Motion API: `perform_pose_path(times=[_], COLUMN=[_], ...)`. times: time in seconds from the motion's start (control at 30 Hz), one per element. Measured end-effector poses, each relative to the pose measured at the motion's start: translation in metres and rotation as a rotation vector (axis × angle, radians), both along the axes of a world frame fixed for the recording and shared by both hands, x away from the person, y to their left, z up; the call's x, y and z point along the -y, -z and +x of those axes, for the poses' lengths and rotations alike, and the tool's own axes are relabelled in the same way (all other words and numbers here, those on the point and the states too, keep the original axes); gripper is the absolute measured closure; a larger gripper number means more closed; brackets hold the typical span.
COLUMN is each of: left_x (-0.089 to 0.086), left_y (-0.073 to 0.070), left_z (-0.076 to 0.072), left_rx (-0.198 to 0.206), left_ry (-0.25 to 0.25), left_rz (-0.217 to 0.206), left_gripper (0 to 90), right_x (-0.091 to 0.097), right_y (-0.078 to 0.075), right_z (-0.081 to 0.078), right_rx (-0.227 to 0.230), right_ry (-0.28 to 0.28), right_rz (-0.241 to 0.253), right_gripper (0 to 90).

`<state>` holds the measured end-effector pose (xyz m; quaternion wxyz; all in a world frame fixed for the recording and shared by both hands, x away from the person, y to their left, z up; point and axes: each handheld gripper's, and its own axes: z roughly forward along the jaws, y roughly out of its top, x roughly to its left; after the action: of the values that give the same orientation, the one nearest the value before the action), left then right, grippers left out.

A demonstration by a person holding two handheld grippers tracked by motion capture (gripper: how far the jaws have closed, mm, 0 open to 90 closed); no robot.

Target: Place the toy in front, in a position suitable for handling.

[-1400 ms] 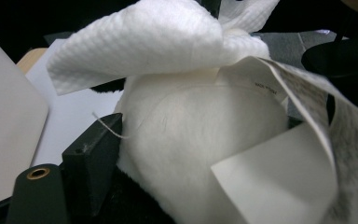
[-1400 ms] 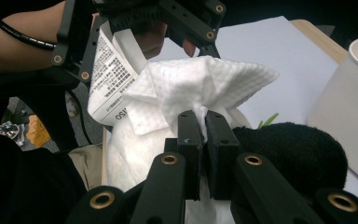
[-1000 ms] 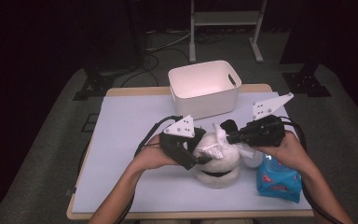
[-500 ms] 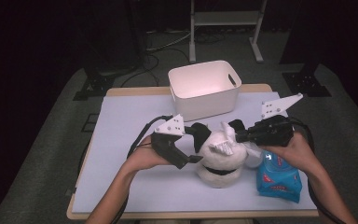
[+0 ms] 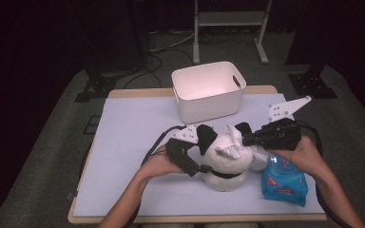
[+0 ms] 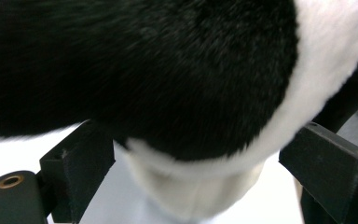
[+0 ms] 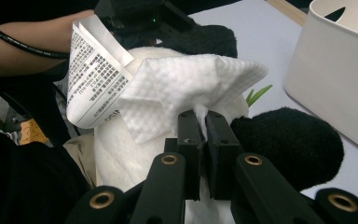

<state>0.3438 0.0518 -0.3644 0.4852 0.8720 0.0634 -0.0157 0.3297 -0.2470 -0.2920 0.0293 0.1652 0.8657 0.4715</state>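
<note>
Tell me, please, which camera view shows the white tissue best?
The right gripper view: the white tissue is close there, its embossed surface clear, pinched by the right hand-held gripper. The high view shows it small on the panda plush toy. The left gripper view gives plush fur.

Bright overhead light on the table (image 5: 123, 142), dark surroundings beyond, soft close-up blur on the plush fur (image 6: 168, 70).
</note>
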Motion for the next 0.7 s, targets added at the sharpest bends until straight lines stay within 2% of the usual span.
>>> perform_pose_path(times=[0.1,0.27,0.33,0.37,0.43,0.47,0.53,0.6,0.63,0.7], left_x=[0.0,-0.006,-0.008,-0.016,-0.02,-0.03,-0.035,-0.038,-0.04,-0.043], left_y=[-0.004,-0.013,-0.015,-0.019,-0.022,-0.029,-0.034,-0.035,-0.035,-0.034], left_z=[-0.001,-0.002,-0.003,-0.002,-0.003,-0.004,-0.004,-0.005,-0.006,-0.006], left_rx=[0.006,0.03,0.031,0.031,0.034,0.037,0.038,0.042,0.047,0.04], left_ry=[0.015,0.02,0.017,0.008,0.003,-0.011,-0.016,-0.02,-0.019,-0.022], left_rz=[-0.035,-0.017,-0.025,-0.052,-0.064,-0.085,-0.076,-0.021,-0.013,-0.023], left_gripper=[15.0,20.3,21.6,22.0,22.1,22.3,22.3,22.5,22.5,22.5], right_x=[0.0,-0.008,-0.01,-0.014,-0.016,-0.017,-0.019,-0.024,-0.027,-0.029], right_y=[0.0,-0.002,-0.003,-0.004,-0.002,-0.001,0.003,0.008,0.01,0.01], right_z=[-0.001,0.0,0.0,0.0,0.002,0.003,0.004,0.006,0.007,0.008], right_rx=[0.003,0.003,0.004,0.01,0.009,0.004,-0.003,-0.012,-0.015,-0.017], right_ry=[-0.011,-0.038,-0.04,-0.042,-0.042,-0.043,-0.045,-0.049,-0.053,-0.059], right_rz=[0.017,0.056,0.058,0.058,0.058,0.061,0.068,0.05,0.047,0.061], right_gripper=[84.8,84.7,84.7,84.8,84.8,84.8,84.8,84.7,84.7,84.7])
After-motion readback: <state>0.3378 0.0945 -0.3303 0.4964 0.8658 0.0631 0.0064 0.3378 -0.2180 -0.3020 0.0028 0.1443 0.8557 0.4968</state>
